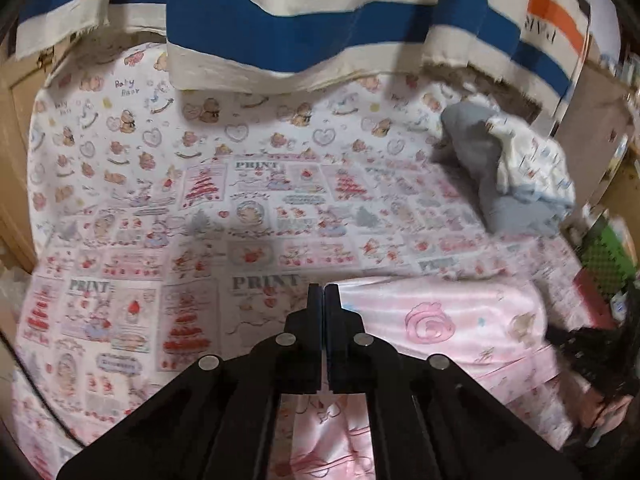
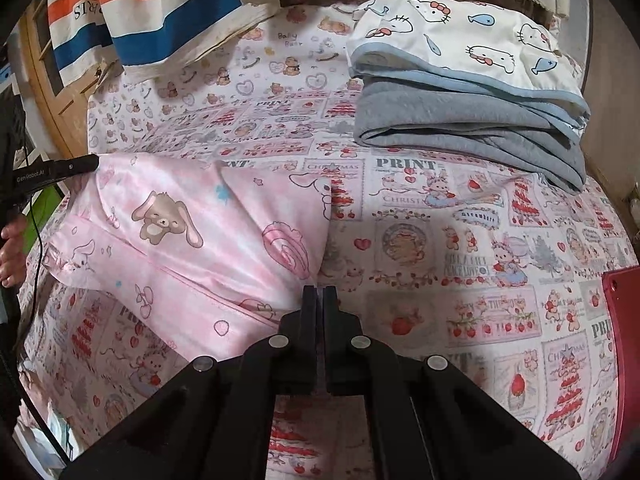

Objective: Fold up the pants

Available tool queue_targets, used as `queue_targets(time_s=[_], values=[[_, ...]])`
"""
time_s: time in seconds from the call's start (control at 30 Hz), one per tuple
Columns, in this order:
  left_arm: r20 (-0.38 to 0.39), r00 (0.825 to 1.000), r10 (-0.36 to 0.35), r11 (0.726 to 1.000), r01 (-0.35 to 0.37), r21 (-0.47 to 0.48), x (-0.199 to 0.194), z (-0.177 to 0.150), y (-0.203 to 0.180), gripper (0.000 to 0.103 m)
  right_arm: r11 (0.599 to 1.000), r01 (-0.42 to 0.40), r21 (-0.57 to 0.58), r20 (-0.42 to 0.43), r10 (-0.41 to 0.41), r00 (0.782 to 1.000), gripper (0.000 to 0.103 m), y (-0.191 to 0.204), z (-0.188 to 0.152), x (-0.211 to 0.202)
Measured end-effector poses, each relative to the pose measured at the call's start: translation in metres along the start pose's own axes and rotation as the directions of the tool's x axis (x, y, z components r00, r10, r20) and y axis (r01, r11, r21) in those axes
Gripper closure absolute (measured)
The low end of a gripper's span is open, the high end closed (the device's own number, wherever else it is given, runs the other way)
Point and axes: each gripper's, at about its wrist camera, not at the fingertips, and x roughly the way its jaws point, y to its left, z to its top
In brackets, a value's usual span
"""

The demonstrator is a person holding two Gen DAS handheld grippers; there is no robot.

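Note:
The pink satin pants [image 2: 188, 236] with cartoon rabbits lie folded on the printed bedsheet; they also show in the left wrist view [image 1: 452, 328], at lower right. My left gripper [image 1: 323, 292] is shut, its tips at the pants' left edge, and pink cloth shows under the fingers. My right gripper [image 2: 319, 294] is shut, its tips at the pants' right edge. Whether either pinches the cloth is not visible. The left gripper's tip [image 2: 76, 168] appears at the pants' far left corner in the right wrist view.
A stack of folded cloth, grey below and white Hello Kitty print on top [image 2: 472, 92], sits at the bed's back right. Striped blue, orange and cream fabric [image 1: 304, 20] hangs along the back. A red object [image 2: 624, 340] lies at the right edge.

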Motion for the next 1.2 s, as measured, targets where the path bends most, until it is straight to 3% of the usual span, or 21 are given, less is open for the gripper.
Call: queue_targets(time_s=[0.1, 0.17, 0.27, 0.33, 0.37, 0.4, 0.47, 0.6, 0.73, 0.83, 1.03, 1.1, 1.2], values=[[-0.018, 0.998, 0.054, 0.997, -0.053, 0.058, 0.002, -0.01, -0.006, 0.096, 0.999, -0.03, 0.03, 0.0, 0.03, 1.0, 0.102, -0.003, 0.0, -0.001], [-0.03, 0.999, 0.016, 0.998, -0.014, 0.053, -0.004, -0.017, -0.006, 0.064, 0.996, -0.054, 0.064, 0.009, 0.054, 0.999, 0.101, -0.008, 0.0, -0.003], [-0.032, 0.996, -0.079, 0.996, 0.08, 0.031, -0.017, -0.024, -0.007, 0.054, 0.985, -0.109, 0.133, 0.052, 0.102, 0.993, 0.1, -0.02, 0.004, -0.009], [-0.05, 0.991, -0.122, 0.992, 0.123, 0.016, -0.019, -0.026, -0.01, 0.046, 0.976, -0.146, 0.164, 0.087, 0.133, 0.987, 0.09, -0.025, 0.008, -0.013], [-0.062, 0.989, -0.132, 0.991, 0.133, 0.011, -0.018, -0.027, -0.012, 0.041, 0.97, -0.168, 0.175, 0.099, 0.152, 0.983, 0.074, -0.026, 0.01, -0.014], [-0.074, 0.988, -0.132, 0.991, 0.134, 0.014, -0.015, -0.029, -0.014, 0.039, 0.964, -0.193, 0.185, 0.112, 0.175, 0.978, 0.058, -0.026, 0.012, -0.015], [-0.106, 0.987, -0.124, 0.991, 0.127, 0.029, -0.005, -0.032, -0.021, 0.038, 0.956, -0.227, 0.184, 0.134, 0.204, 0.97, 0.048, -0.023, 0.015, -0.017], [-0.171, 0.968, -0.184, 0.981, 0.192, 0.032, 0.012, -0.043, -0.033, 0.038, 0.949, -0.279, 0.147, 0.086, 0.269, 0.959, 0.046, -0.007, 0.019, -0.003], [-0.158, 0.976, -0.15, 0.982, 0.166, 0.094, 0.016, -0.047, -0.049, 0.038, 0.955, -0.287, 0.082, 0.033, 0.285, 0.958, 0.038, 0.009, 0.016, 0.01], [-0.147, 0.982, -0.115, 0.982, 0.135, 0.132, 0.02, -0.047, -0.055, 0.043, 0.969, -0.247, -0.001, 0.036, 0.246, 0.968, 0.035, 0.024, 0.013, 0.01], [-0.123, 0.989, -0.076, 0.979, 0.097, 0.179, 0.021, -0.049, -0.062, 0.046, 0.98, -0.197, 0.004, 0.04, 0.197, 0.98, 0.033, 0.023, 0.015, 0.015], [-0.122, 0.99, -0.075, 0.98, 0.096, 0.176, 0.021, -0.049, -0.062, 0.046, 0.989, -0.149, 0.002, 0.056, 0.149, 0.987, 0.018, 0.021, 0.016, 0.016], [-0.115, 0.991, -0.073, 0.979, 0.093, 0.18, 0.021, -0.049, -0.062, 0.046, 0.986, -0.169, -0.013, 0.046, 0.169, 0.984, 0.018, 0.022, 0.016, 0.019]])
